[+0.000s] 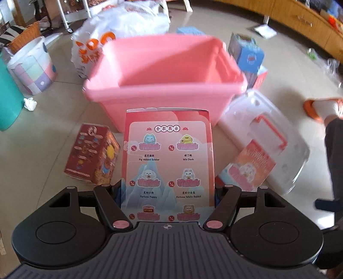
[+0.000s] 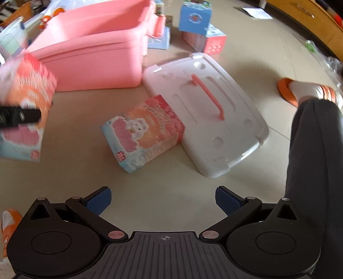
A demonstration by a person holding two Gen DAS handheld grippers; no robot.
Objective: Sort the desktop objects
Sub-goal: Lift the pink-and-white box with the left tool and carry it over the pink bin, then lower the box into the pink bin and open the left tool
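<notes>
My left gripper (image 1: 168,188) is shut on a pink toy box (image 1: 168,158) and holds it above the floor, just in front of the open pink bin (image 1: 163,73). The same held box shows at the left edge of the right wrist view (image 2: 23,111), with the left gripper's black finger across it. My right gripper (image 2: 163,200) is open and empty above the floor. A second pink toy box (image 2: 142,131) lies on the floor ahead of it, leaning against the white bin lid (image 2: 205,111). It also shows in the left wrist view (image 1: 249,165).
A dark red box (image 1: 92,154) lies left of the held box. Blue and pink boxes (image 2: 195,17) stand behind the lid. A white plastic bag (image 1: 120,28) and a pastel bucket (image 1: 32,66) sit at the far left. The person's leg (image 2: 313,154) and orange slipper (image 2: 304,90) are at right.
</notes>
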